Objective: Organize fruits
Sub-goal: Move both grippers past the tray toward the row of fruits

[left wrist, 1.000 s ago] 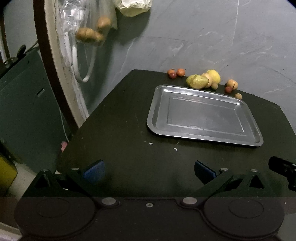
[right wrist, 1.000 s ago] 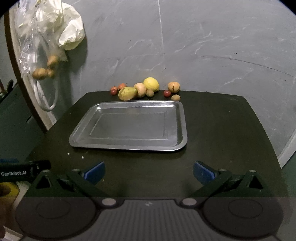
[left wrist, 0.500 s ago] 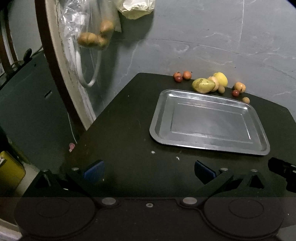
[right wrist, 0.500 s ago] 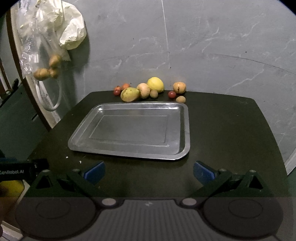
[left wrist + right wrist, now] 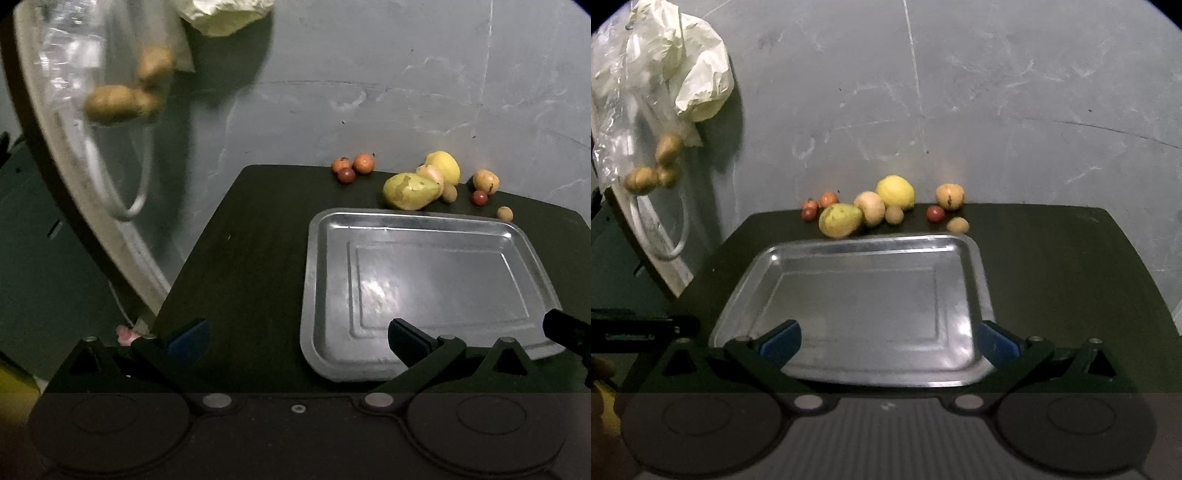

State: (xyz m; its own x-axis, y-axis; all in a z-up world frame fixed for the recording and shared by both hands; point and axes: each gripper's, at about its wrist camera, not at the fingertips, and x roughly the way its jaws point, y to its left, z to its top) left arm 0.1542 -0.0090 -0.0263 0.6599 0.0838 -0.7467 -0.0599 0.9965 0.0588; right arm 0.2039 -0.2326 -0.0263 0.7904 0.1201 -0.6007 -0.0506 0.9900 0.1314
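An empty metal tray [image 5: 424, 225] [image 5: 871, 245] lies on a dark table [image 5: 240, 258] [image 5: 1052, 266]. Behind it, along the wall, sit several fruits: a green-yellow mango [image 5: 410, 191] [image 5: 839, 220], a yellow lemon [image 5: 445, 167] [image 5: 895, 192], a peach-coloured fruit [image 5: 870, 207], small red and orange ones [image 5: 352, 168] [image 5: 816, 206], and more at the right [image 5: 485, 181] [image 5: 949, 196]. My left gripper [image 5: 297, 338] is open over the tray's near left corner. My right gripper [image 5: 888, 338] is open over the tray's near edge. Both hold nothing.
A clear plastic bag with potatoes [image 5: 122, 99] [image 5: 653, 162] and a pale bag [image 5: 701, 85] hang on the wall at the left, beside a white curved frame [image 5: 74, 192]. The other gripper's black tip [image 5: 569, 330] shows at the right of the left wrist view.
Both grippers have moved forward toward the tray and fruits, which now look nearer and larger. Both stay open and nothing on the table has moved.
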